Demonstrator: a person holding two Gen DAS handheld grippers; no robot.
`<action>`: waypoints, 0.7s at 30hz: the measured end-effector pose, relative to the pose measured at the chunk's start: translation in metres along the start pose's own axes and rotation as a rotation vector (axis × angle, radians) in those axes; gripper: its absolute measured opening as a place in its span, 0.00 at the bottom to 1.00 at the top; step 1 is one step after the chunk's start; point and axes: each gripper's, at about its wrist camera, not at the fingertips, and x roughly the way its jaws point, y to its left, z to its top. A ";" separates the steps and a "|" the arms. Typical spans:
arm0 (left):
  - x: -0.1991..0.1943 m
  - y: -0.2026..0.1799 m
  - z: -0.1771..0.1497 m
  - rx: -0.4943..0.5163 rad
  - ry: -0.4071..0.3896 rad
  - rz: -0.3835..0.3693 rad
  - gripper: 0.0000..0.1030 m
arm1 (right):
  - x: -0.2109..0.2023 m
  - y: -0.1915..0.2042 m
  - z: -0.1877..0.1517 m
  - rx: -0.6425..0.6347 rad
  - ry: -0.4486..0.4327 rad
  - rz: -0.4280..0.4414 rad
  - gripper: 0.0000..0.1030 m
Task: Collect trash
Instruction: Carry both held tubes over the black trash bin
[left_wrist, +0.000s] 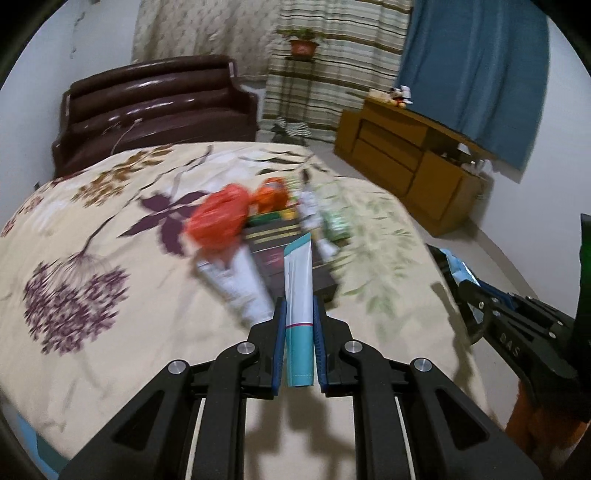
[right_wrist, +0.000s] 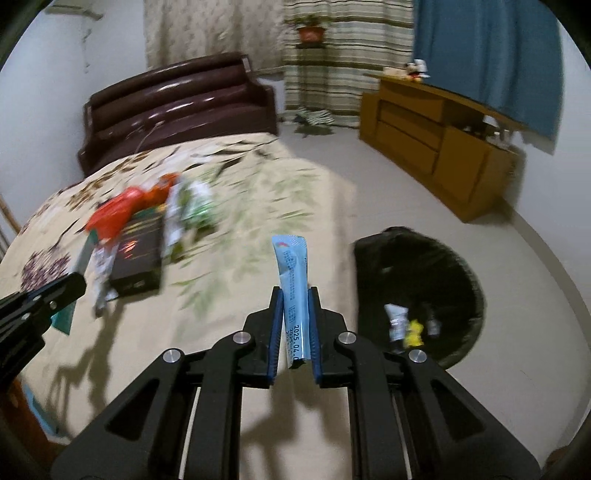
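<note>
On the bed (right_wrist: 258, 206), at your left, the remaining trash pile (right_wrist: 140, 221) lies heaped around a dark flat box (right_wrist: 142, 254): an orange bag (left_wrist: 219, 218), white tubes and green wrappers, all blurred. At your right, on the floor beside the bed, the black bin (right_wrist: 421, 295) stands lined with a dark bag; it holds a small white tube (right_wrist: 397, 319), a yellow scrap (right_wrist: 413, 332) and another small white piece.

Your left gripper (left_wrist: 299, 314) points downward over the bed, its fingers clamped on a white-and-teal tube (left_wrist: 299, 291) that projects forward. Your right gripper (right_wrist: 295, 295), tilted likewise, is near the bed's right edge, close to the bin; its fingers are clamped on a light blue sachet (right_wrist: 291, 273) standing upright between them.
</note>
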 end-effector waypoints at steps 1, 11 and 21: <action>0.003 -0.006 0.002 0.008 0.000 -0.006 0.14 | 0.000 -0.007 0.002 0.008 -0.006 -0.014 0.13; 0.039 -0.078 0.025 0.091 0.007 -0.066 0.14 | 0.013 -0.083 0.015 0.092 -0.039 -0.117 0.13; 0.083 -0.131 0.035 0.169 0.045 -0.075 0.14 | 0.041 -0.127 0.014 0.144 -0.014 -0.138 0.13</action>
